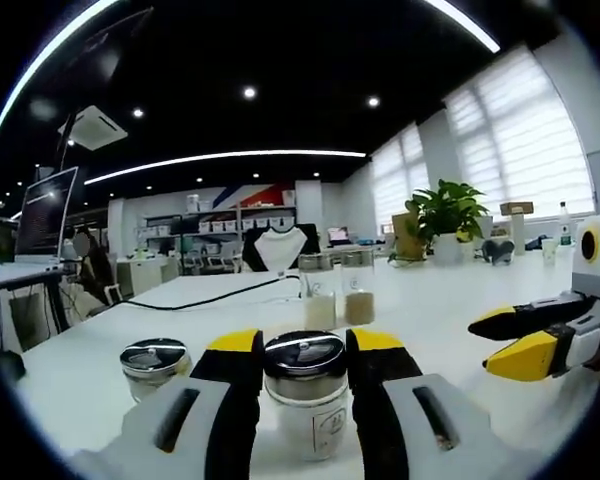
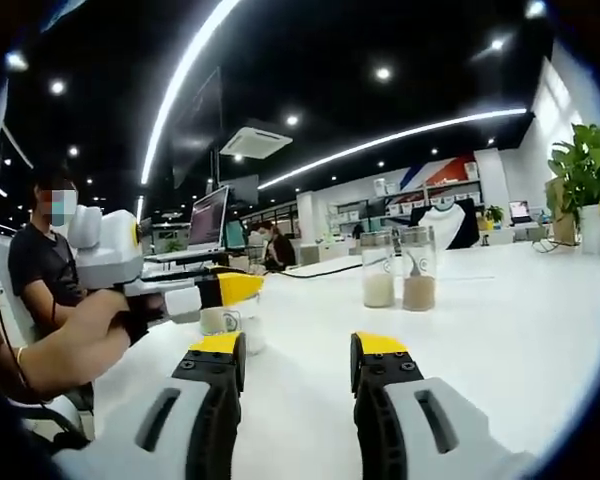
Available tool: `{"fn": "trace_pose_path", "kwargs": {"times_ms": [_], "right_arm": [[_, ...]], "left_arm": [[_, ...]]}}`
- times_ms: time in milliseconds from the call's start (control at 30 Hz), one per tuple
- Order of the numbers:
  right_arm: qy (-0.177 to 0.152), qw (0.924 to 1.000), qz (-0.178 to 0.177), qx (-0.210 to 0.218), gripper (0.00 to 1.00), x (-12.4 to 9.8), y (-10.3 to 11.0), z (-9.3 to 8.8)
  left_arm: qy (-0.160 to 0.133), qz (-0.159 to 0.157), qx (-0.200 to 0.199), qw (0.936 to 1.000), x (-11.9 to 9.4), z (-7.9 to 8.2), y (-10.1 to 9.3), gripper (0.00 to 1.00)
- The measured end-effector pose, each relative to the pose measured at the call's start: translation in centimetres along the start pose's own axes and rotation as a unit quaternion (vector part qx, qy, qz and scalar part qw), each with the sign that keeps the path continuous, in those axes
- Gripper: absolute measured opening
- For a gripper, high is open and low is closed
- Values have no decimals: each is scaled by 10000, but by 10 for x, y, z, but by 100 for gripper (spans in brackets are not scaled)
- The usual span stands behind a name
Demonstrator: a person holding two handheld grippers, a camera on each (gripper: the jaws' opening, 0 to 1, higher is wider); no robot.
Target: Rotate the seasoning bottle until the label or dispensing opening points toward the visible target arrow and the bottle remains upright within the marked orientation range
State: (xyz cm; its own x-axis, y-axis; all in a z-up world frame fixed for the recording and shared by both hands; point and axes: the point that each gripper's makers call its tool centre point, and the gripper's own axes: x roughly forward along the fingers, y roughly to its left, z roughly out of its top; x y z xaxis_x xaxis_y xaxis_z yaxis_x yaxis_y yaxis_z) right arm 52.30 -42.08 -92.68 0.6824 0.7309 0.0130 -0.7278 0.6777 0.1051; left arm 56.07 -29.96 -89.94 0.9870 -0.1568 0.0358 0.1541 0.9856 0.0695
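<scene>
A glass seasoning bottle with a shiny metal lid stands upright on the white table; a small label faces the camera. My left gripper is shut on it, its yellow-tipped jaws pressed against both sides of the lid. In the right gripper view the same bottle sits under the left gripper, which a person's hand holds. My right gripper hovers open over bare table with nothing between its jaws. It enters the left gripper view as the right gripper, to the right of the bottle and apart from it.
A second lidded jar stands just left of the held bottle. Two tall seasoning bottles stand mid-table, also seen as the pair. A black cable crosses the far table. A potted plant stands at the back right.
</scene>
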Motion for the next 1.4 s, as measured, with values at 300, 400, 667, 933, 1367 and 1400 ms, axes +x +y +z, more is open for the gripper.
{"fn": "trace_pose_path", "kwargs": {"times_ms": [300, 400, 667, 933, 1367, 1400], "right_arm": [[-6, 10000, 2, -68, 40, -1, -2, 3], [-13, 10000, -27, -72, 40, -3, -5, 4], [-10, 9997, -195, -143, 41, -9, -26, 8], [4, 9991, -325, -274, 41, -12, -42, 17], [150, 9994, -301, 60, 50, -10, -44, 18], [134, 9995, -297, 10, 50, -10, -43, 20]], "left_arm": [[-22, -29, 217, 9998, 1, 15, -1, 39], [-44, -136, 252, 9996, 1, 21, -3, 42], [-149, -353, 86, 9992, -1, 40, -5, 54], [-192, -630, -182, 9977, -2, 52, -14, 72], [152, -881, -94, 9959, -2, 47, -23, 100], [153, -894, -100, 9958, -3, 48, -23, 100]]}}
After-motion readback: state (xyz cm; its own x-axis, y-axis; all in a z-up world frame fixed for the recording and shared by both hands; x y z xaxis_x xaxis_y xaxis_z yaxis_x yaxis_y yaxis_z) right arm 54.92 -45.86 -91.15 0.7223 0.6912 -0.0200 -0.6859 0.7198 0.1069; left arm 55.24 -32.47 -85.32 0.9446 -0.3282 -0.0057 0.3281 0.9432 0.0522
